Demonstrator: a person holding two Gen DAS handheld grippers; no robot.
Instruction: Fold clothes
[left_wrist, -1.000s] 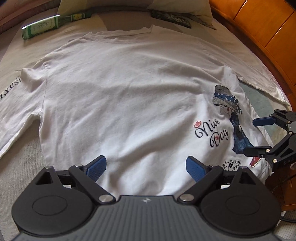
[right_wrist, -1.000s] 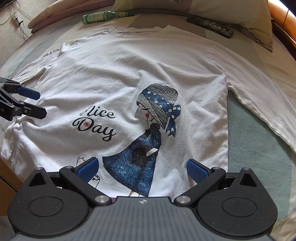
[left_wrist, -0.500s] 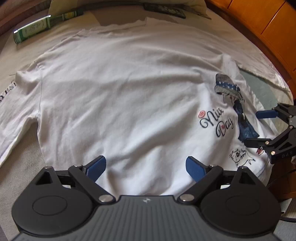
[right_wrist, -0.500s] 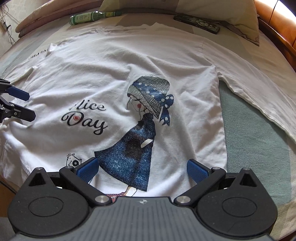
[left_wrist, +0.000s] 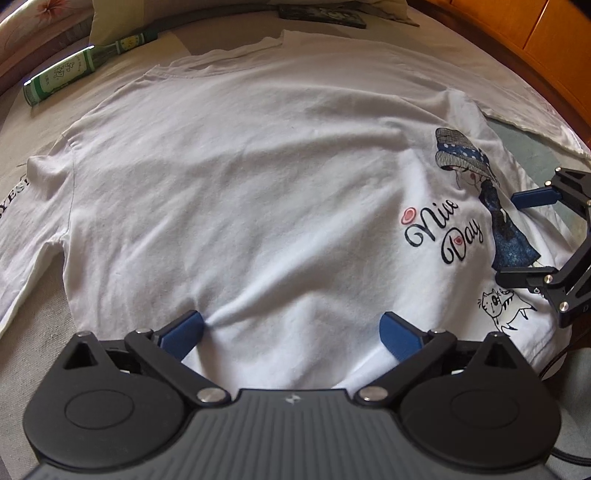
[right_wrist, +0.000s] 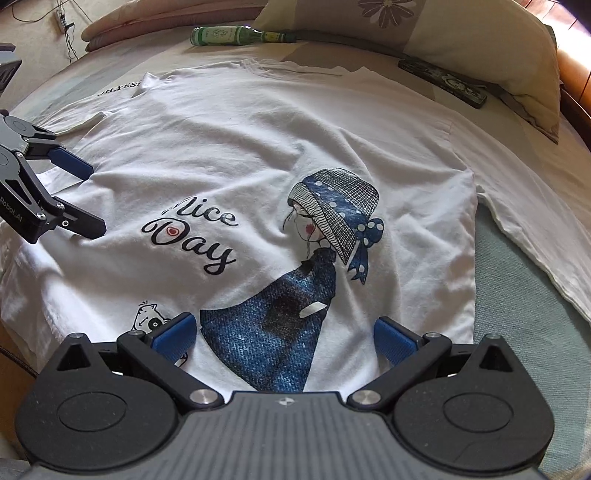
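While you hold both grippers low over the bed (right_wrist: 524, 317), a white long-sleeved T-shirt (left_wrist: 240, 192) lies spread flat on it, print side up, hem nearest you. Your left gripper (left_wrist: 291, 330) is spread wide, gripping nothing; its left blue pad (left_wrist: 183, 328) touches a small ridge of cloth near the hem. Your right gripper (right_wrist: 282, 334) is equally wide apart over the printed girl in a blue dress (right_wrist: 295, 314), holding nothing. Black script on the shirt reads "Nice Day" (right_wrist: 199, 236); the sleeve lettering ends in "YES!" (left_wrist: 13, 195). Only the right view shows "Robot.AI" on your left gripper's body, and a flowered pillow (right_wrist: 461, 40). Both views show a green bottle (right_wrist: 236, 36) and a dark remote control (right_wrist: 443, 83) beyond the collar.
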